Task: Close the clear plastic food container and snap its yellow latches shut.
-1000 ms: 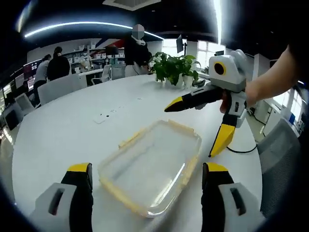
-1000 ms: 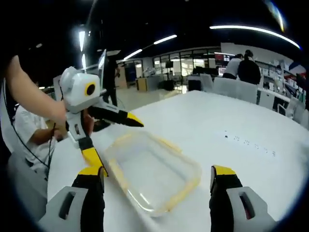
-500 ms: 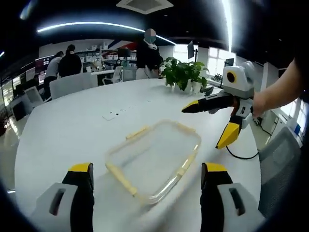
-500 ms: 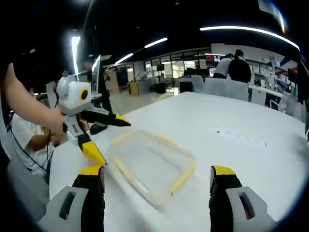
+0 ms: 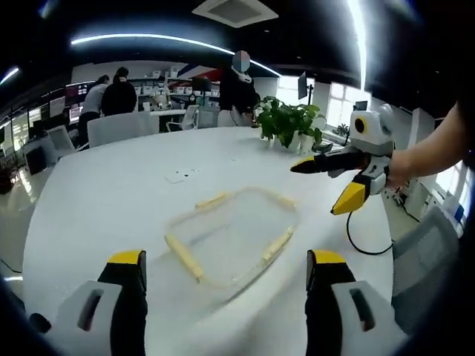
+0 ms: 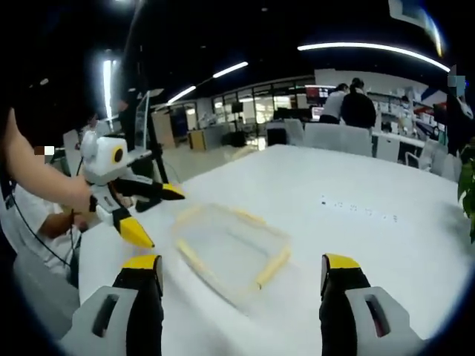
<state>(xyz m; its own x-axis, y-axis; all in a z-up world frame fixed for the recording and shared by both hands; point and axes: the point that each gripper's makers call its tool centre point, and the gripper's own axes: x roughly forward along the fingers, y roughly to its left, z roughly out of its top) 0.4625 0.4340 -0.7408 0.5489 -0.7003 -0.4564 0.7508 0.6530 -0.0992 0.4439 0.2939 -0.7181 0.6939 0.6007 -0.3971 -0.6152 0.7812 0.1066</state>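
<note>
The clear rectangular plastic food container with yellow latches (image 5: 231, 236) lies flat on the round white tabletop (image 5: 111, 193), straight ahead of the left tool (image 5: 223, 268), its long axis running from near left to far right. The left tool stands released and empty. The right tool (image 5: 332, 178), also spread and empty, hovers off the container's far right end, apart from it; I judge neither clearly nearer.

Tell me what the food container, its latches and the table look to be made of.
Food container: likely clear, glossy plastic; the white table shows through it. Latches: opaque pale yellow, probably plastic, matte as far as the blur allows. Table: smooth white top, perhaps laminate, with a faint sheen from the ceiling lights.
</note>
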